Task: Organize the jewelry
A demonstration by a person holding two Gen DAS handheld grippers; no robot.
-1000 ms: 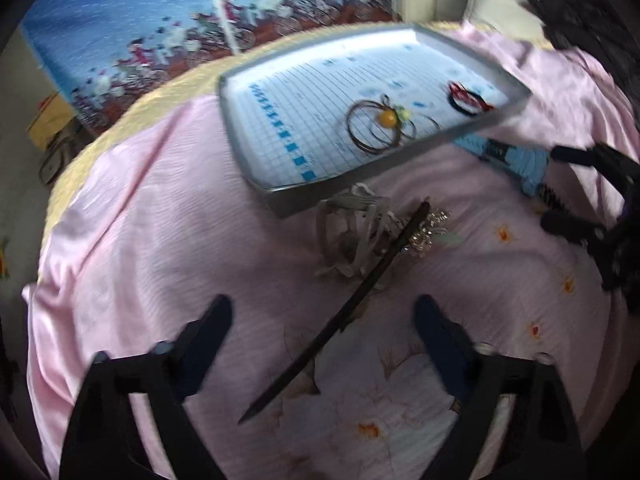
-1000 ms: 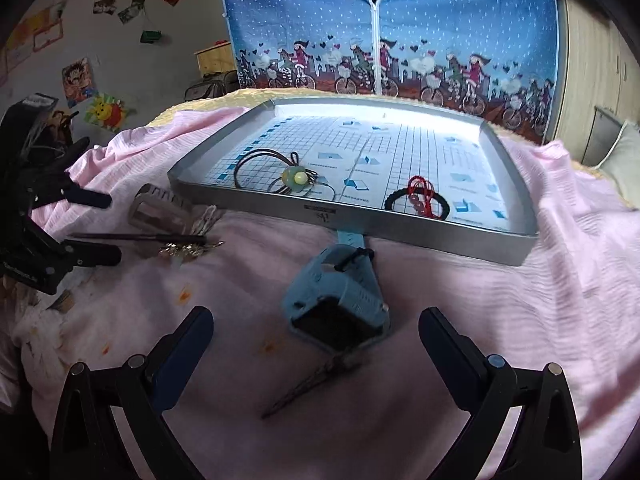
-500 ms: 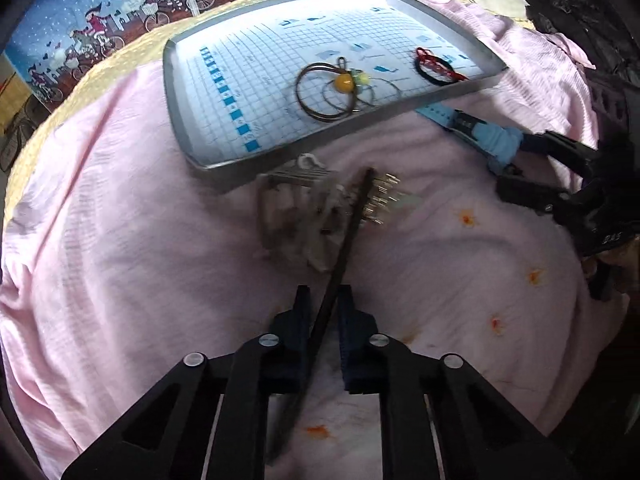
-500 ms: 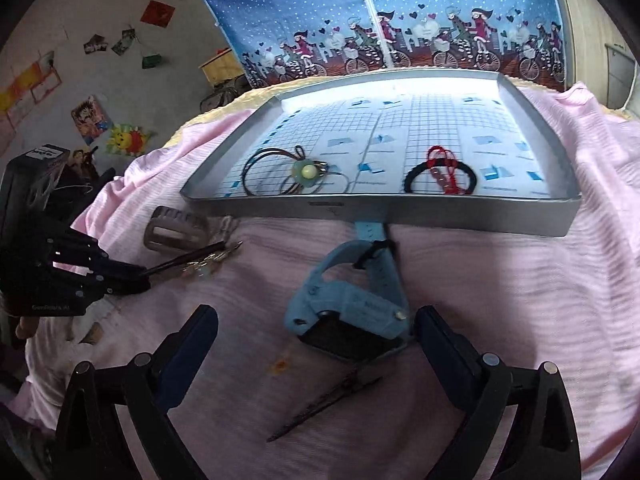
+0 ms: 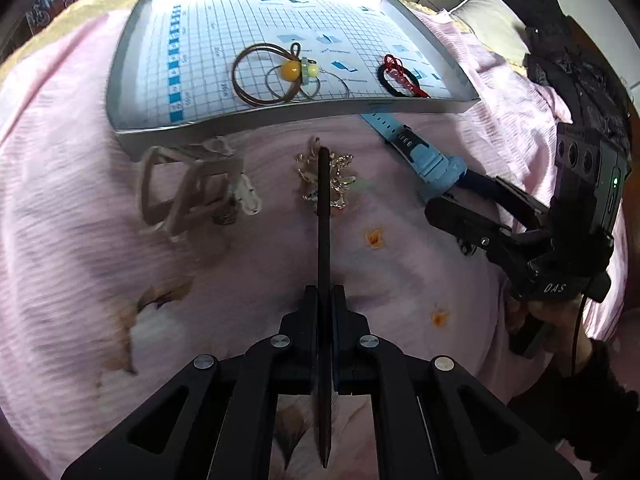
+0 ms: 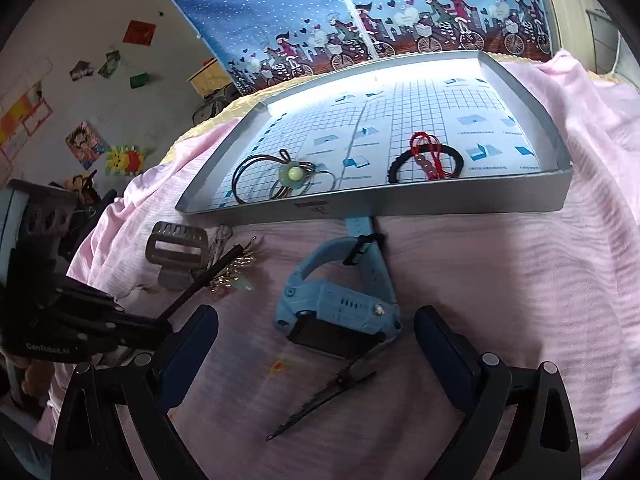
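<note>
My left gripper point(image 5: 325, 300) is shut on a long black hair stick point(image 5: 324, 240), whose far end carries gold ornaments point(image 5: 332, 184) and hovers over the pink cloth. The same stick point(image 6: 208, 276) shows in the right wrist view, held by the left gripper point(image 6: 160, 326). My right gripper point(image 6: 316, 332) stands open around a light blue watch point(image 6: 340, 304) lying on the cloth. In the left wrist view the right gripper point(image 5: 452, 200) sits at the watch point(image 5: 424, 156). The grey tray point(image 5: 128, 80) holds brown hair ties with a yellow bead point(image 5: 288, 70) and a black tie with red cord point(image 5: 400, 78).
A beige hair claw clip point(image 5: 188, 192) lies on the pink cloth in front of the tray. A thin dark serrated clip point(image 6: 320, 400) lies near my right gripper. A blue patterned curtain point(image 6: 360, 8) hangs behind the tray point(image 6: 440, 200).
My left gripper closed on the black hair stick and lifted it, straightening it toward the tray. My right gripper moved closer around the blue watch.
</note>
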